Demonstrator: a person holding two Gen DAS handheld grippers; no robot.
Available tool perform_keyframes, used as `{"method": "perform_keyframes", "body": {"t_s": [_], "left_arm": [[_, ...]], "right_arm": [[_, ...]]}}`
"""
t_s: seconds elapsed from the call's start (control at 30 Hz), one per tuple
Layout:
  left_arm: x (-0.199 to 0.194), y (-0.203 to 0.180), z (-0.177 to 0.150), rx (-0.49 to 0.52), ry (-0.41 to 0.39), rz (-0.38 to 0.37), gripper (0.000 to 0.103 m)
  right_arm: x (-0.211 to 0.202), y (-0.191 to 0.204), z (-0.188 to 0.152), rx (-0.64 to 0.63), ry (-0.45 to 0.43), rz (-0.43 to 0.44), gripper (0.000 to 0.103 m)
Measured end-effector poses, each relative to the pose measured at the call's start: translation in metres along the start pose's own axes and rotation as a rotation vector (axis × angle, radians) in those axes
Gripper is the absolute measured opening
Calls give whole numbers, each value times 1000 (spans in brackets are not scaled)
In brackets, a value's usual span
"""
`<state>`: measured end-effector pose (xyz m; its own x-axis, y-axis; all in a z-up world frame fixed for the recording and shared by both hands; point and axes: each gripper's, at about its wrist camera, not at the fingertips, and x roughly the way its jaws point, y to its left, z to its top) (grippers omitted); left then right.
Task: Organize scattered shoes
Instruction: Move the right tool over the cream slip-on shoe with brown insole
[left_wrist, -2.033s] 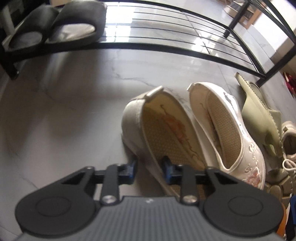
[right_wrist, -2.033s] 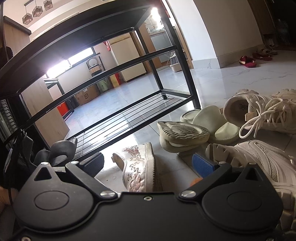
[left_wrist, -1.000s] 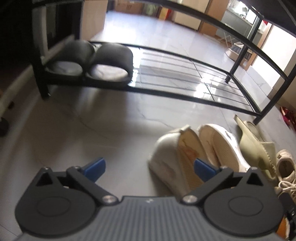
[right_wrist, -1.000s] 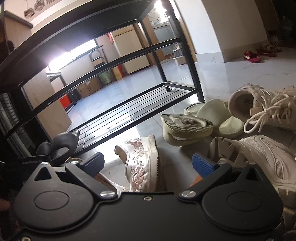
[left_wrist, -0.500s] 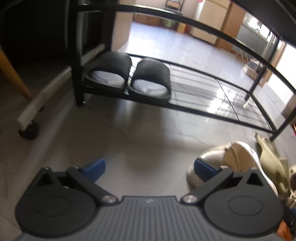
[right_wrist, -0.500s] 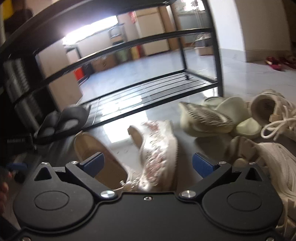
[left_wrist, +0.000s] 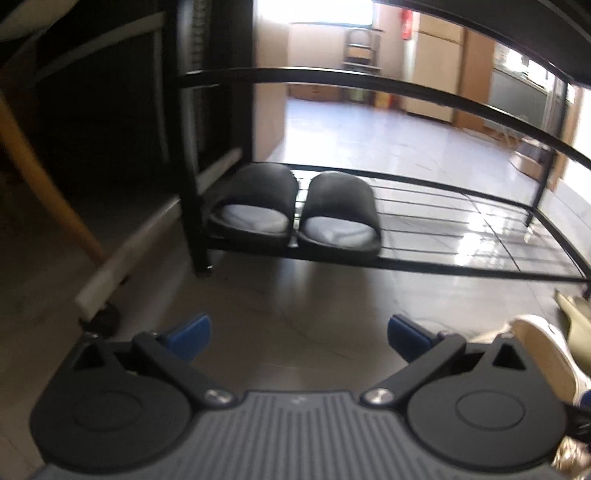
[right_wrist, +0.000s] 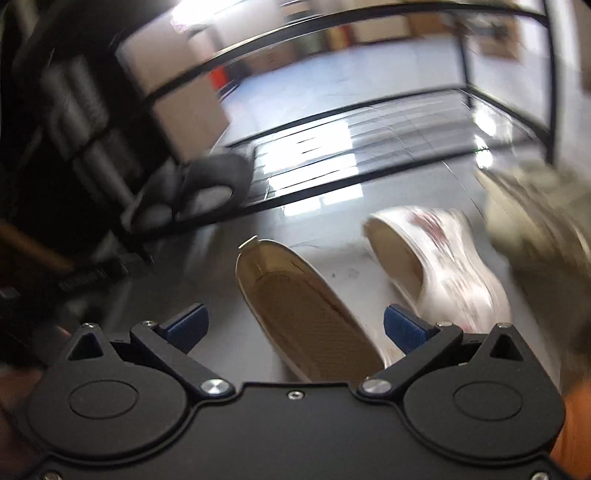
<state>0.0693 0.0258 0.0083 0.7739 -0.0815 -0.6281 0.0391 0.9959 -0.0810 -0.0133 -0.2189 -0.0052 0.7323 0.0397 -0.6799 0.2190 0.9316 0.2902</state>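
Observation:
My left gripper (left_wrist: 297, 336) is open and empty above bare floor, facing the black shoe rack (left_wrist: 424, 264). Two black slippers (left_wrist: 295, 212) sit side by side at the left end of its bottom shelf. A cream slip-on shoe (left_wrist: 543, 354) shows at the right edge. In the right wrist view my right gripper (right_wrist: 295, 326) is open, and a cream slip-on shoe (right_wrist: 306, 310) lies on the floor between its fingers, not gripped. Its flowered mate (right_wrist: 439, 258) lies just to the right. The black slippers (right_wrist: 207, 184) show on the rack behind.
An olive slipper (right_wrist: 535, 218) lies blurred at far right of the right wrist view, and one shows in the left wrist view (left_wrist: 572, 306). A white board on a caster (left_wrist: 107, 291) and a wooden leg (left_wrist: 44, 184) stand left of the rack.
My left gripper let go of the cream shoe, opened, and pulled back and left toward the rack. My right gripper swung left and down over the cream shoe pair.

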Motion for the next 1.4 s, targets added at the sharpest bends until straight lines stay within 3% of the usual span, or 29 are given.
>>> {"method": "perform_keyframes", "body": {"t_s": [0.23,0.53,0.8,0.93,1.23,1.4], "left_arm": [[11,30,5,-182,38,31,102],[17,30,2,-174,59,15,102],[19,29,2,-180,68,5,102],[19,29,2,-178,70,8,102],[22,28,1,-166,75,19,102],[21,27,1,-144,65,50,102]], "right_arm": [[38,20,20,3,116,38,103],[66,39,-8,-144,252,-116,103],[66,51,-12,-222,250,-74,83],[66,58,-13,-260,247,-50,82],[67,71,-16,-325,231,4,84],[59,65,-14,-372,257,35,99]]}}
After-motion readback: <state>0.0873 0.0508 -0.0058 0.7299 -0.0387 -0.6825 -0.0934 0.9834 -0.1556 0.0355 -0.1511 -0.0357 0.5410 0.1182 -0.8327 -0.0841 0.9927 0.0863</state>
